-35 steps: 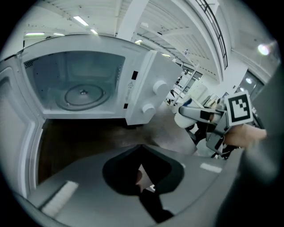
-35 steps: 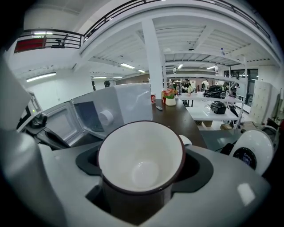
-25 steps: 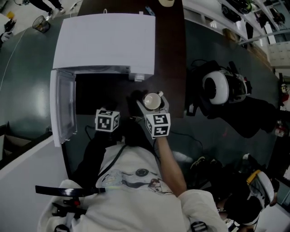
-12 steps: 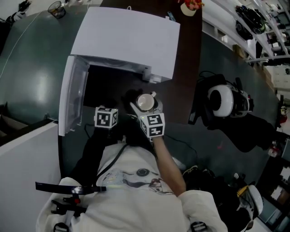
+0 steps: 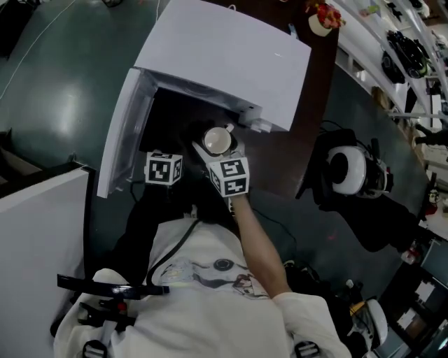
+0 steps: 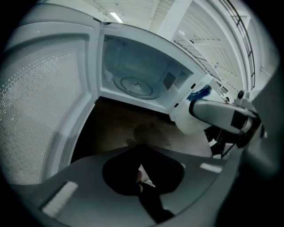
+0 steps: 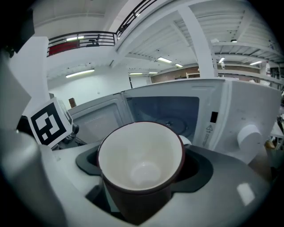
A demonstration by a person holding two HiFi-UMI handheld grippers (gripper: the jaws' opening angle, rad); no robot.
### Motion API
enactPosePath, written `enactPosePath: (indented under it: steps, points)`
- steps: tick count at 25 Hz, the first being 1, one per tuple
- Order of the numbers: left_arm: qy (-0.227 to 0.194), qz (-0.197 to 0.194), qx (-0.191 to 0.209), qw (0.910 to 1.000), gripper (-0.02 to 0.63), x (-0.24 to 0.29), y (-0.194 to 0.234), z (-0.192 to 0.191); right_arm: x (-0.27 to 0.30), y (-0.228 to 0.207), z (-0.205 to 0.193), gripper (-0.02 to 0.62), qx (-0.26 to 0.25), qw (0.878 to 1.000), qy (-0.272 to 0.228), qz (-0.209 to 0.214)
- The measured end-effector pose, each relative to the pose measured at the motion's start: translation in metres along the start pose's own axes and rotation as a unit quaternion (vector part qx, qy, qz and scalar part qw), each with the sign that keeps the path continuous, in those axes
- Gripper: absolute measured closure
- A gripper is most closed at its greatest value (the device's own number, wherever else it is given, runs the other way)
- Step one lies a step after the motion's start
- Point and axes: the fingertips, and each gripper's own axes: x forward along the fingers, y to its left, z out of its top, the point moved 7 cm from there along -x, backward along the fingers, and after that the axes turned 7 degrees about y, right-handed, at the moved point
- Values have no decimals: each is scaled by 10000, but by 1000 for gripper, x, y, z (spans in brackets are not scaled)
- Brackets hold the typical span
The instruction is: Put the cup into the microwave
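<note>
A cup [image 7: 141, 165], dark red outside and white inside, stands upright between the jaws of my right gripper [image 7: 142, 190], which is shut on it. In the head view the cup [image 5: 218, 140] hangs just in front of the open white microwave [image 5: 224, 56], near the right side of its dark opening. The cavity with its glass turntable [image 6: 135, 84] is empty. The microwave door [image 6: 40, 106] is swung out to the left. My left gripper [image 6: 141, 177] hovers low before the opening, left of the cup, jaws together on nothing.
The microwave sits on a dark brown tabletop [image 5: 308, 154]. Its control panel with a round knob [image 7: 248, 136] is right of the cavity. A flower pot [image 5: 323, 19] stands behind the microwave. A white and black headset [image 5: 353, 173] lies on the floor at the right.
My right gripper has carried the cup forward and left, from before the control panel toward the microwave opening. The left gripper stayed beside it. The head view has swung.
</note>
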Motion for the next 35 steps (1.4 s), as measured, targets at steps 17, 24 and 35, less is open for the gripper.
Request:
enactPosePath:
  steps: [17, 24, 35]
  points:
    - [-189, -126, -163, 9996, 606, 1, 20, 40, 81, -21, 55, 164, -198, 9996, -175, 25]
    - [-162, -134, -100, 9997, 606, -1, 20, 36, 112, -43, 80, 164, -98, 9977, -536, -400]
    - [-17, -201, 121, 9997, 606, -2, 20, 29, 139, -69, 104, 164, 29, 9895, -1035, -1006]
